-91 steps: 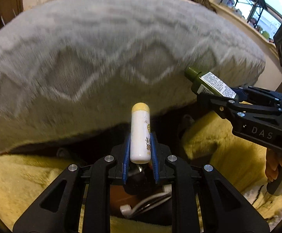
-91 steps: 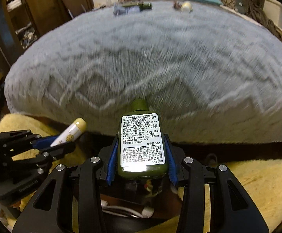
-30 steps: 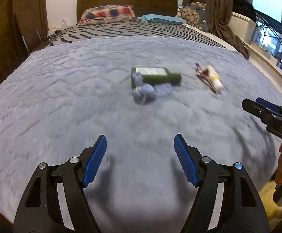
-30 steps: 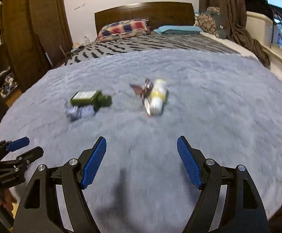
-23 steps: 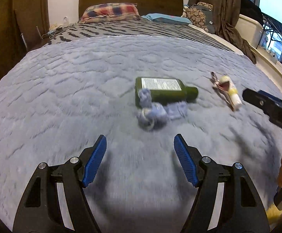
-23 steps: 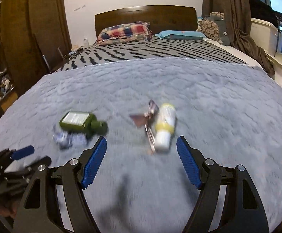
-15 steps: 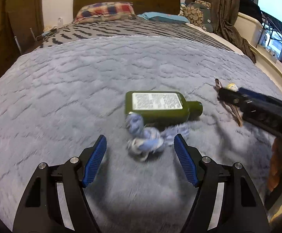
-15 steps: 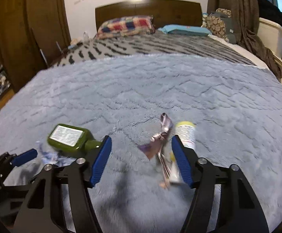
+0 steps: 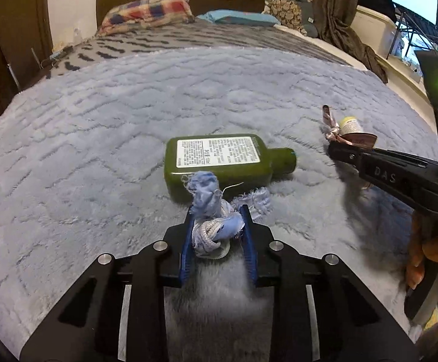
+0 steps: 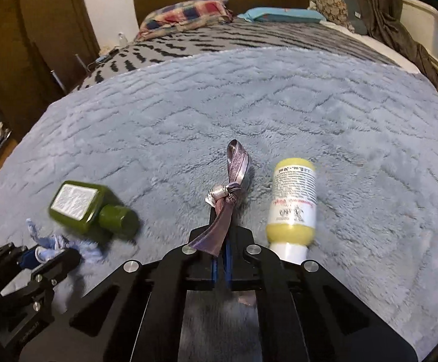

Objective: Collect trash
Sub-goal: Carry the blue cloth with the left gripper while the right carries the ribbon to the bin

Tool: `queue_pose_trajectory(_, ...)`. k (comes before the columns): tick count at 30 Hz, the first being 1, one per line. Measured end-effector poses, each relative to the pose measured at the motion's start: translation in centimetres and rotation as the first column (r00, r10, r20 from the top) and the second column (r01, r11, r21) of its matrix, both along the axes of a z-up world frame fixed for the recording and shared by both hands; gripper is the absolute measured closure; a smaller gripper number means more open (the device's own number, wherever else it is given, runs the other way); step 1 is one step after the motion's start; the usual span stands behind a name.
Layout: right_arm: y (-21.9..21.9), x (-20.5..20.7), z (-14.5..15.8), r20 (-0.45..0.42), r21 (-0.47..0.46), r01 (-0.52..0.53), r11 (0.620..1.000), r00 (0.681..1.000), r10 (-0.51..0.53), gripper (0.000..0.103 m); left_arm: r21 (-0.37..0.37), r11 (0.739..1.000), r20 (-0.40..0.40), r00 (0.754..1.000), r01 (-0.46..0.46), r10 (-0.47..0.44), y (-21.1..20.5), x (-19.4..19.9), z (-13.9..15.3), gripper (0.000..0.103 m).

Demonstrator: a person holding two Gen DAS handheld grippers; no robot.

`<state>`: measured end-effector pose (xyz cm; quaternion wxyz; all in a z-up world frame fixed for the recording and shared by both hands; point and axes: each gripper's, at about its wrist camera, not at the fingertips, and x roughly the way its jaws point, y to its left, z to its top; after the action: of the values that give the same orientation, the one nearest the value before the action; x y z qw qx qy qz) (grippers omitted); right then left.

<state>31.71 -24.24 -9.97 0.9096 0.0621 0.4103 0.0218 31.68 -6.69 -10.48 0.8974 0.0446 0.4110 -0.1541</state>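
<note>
I am pinching the rag (image 9: 215, 226), just in front of the green bottle (image 9: 219, 160), as my left tool (image 9: 219, 235) is closing; my right tool (image 10: 222, 259) is clamping the ribbon (image 10: 225, 208) right of the bottle. Next, I judge, lifting both off the bed (image 9: 98, 138).

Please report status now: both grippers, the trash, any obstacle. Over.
Left gripper closing on blue cloth scrap. Right gripper shut on purple ribbon. Green bottle and yellow-capped bottle lie on grey blanket. Nothing in the way.
</note>
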Motion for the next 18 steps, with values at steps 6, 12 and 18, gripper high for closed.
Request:
queue_pose_trajectory(6, 0.9, -5.5, 3.4, 0.105, -0.071, -0.001, 0.997, 0.994, 0.008, 0.099, -0.005, 1.0, 0.087, 0.996, -0.006, 0.006, 0.6, -4.1, 3.1, 0.077)
queue_pose_trajectory(12, 1.3, -12.8, 6.7, 0.199, -0.066, 0.002, 0.998, 0.98, 0.012, 0.099, -0.03, 0.999, 0.148, 0.989, 0.013, -0.009, 0.7, -9.6, 5.9, 0.077)
queue_pose_trajectory(18, 1.7, -19.2, 8.4, 0.261, -0.081, -0.003, 0.997, 0.965, 0.024, 0.099, -0.025, 0.999, 0.201, 0.979, 0.027, -0.021, 0.8, -15.5, 7.1, 0.077)
